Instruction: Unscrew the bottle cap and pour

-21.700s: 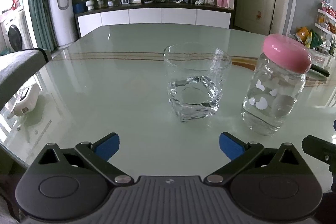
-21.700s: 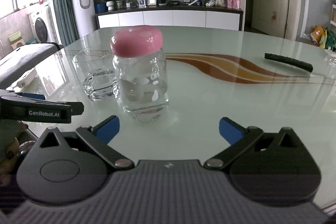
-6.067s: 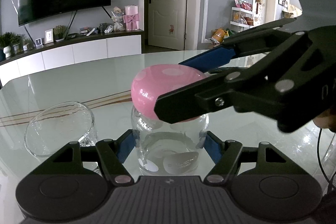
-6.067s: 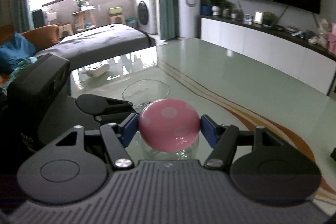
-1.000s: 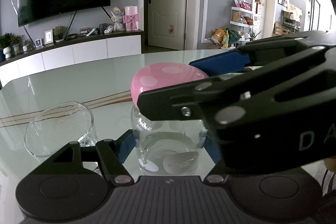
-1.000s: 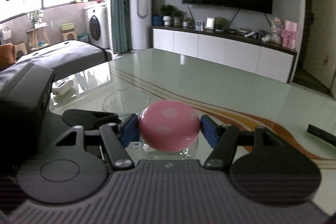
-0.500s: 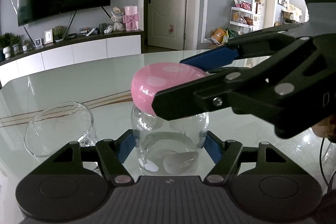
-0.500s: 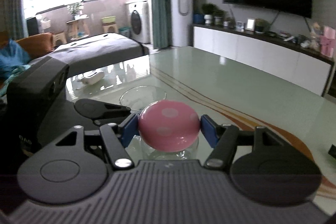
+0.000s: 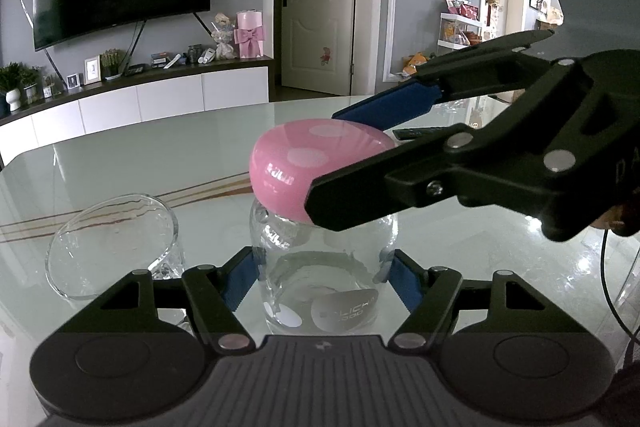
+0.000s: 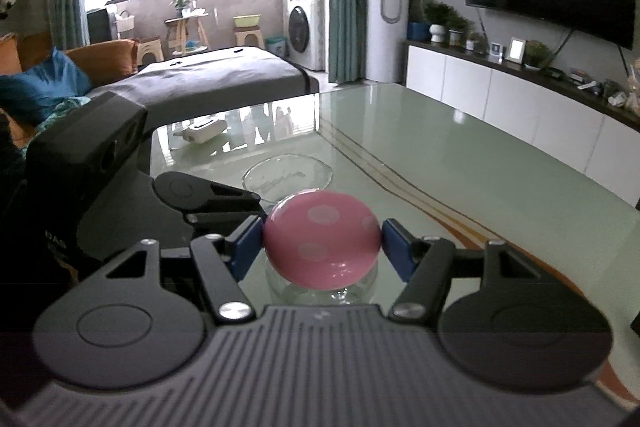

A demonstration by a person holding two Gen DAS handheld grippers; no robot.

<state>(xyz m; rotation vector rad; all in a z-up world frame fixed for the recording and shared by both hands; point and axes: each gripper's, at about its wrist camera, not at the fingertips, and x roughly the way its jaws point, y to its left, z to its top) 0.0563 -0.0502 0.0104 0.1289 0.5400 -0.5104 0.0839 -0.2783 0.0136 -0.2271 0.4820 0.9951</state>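
A clear glass bottle (image 9: 320,279) with a pink dotted cap (image 9: 304,163) stands on the glass table (image 9: 160,155). My left gripper (image 9: 320,277) is shut on the bottle's body. My right gripper (image 10: 322,243) comes in from the right and is shut on the cap (image 10: 322,245), which sits tilted on the bottle neck. The right gripper also shows in the left wrist view (image 9: 432,151), above the bottle. A clear drinking glass (image 9: 112,251) stands just left of the bottle; it also shows in the right wrist view (image 10: 288,177) behind the cap.
A dark remote (image 9: 416,133) lies on the table behind the bottle. A small white device (image 10: 200,131) lies near the table's far left edge. A white TV cabinet (image 9: 140,99) stands beyond the table.
My right gripper has turned about the cap over the last second, swinging its view from the TV wall toward the balcony. The cap now sits tilted. The left gripper and bottle have stayed put.
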